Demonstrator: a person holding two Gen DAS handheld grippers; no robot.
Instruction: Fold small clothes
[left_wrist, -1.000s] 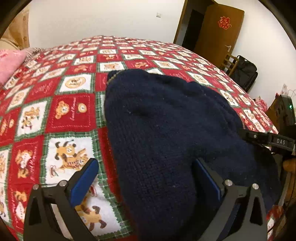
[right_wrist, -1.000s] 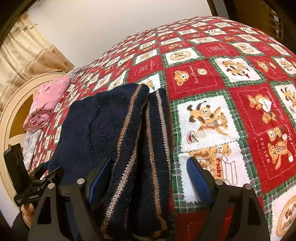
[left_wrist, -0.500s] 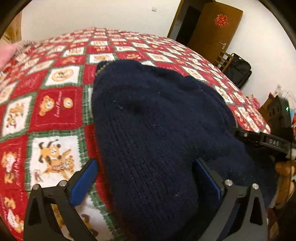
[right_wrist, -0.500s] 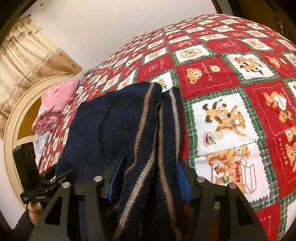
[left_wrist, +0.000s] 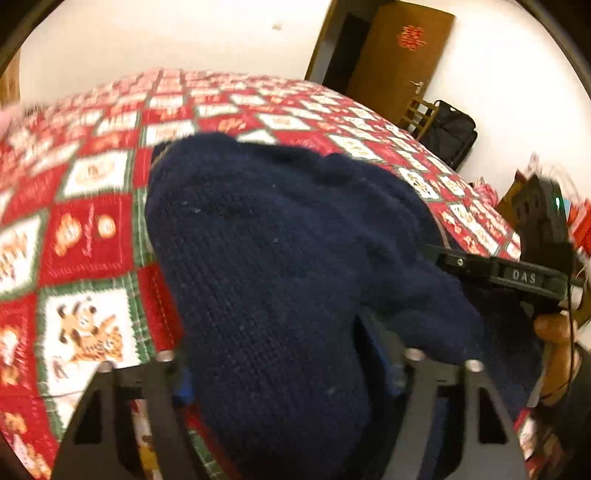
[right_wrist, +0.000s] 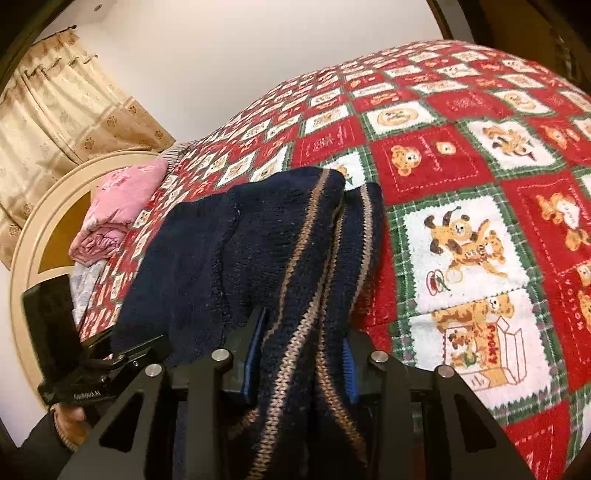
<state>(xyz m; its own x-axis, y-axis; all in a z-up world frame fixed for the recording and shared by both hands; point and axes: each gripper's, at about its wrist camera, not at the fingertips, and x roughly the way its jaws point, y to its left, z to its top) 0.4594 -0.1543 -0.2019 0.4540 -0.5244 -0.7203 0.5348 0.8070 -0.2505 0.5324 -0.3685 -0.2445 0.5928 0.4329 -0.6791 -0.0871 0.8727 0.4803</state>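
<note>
Left wrist view: the left tongs (left_wrist: 273, 373) have just been closing and now pinch a thick fold of the navy knitted sweater (left_wrist: 280, 258), which lies bunched on the bed's red-and-white bear quilt (left_wrist: 85, 236) — off to the right, the other tongs and the hand (left_wrist: 554, 343) holding them reach in beside the knit. Right wrist view: a pink pillow (right_wrist: 122, 206) sits far left by the headboard, and the right tongs (right_wrist: 299, 362) have also just been closing — now narrow, clamped on the sweater's tan-striped edge (right_wrist: 314, 280), bare quilt to the right.
</note>
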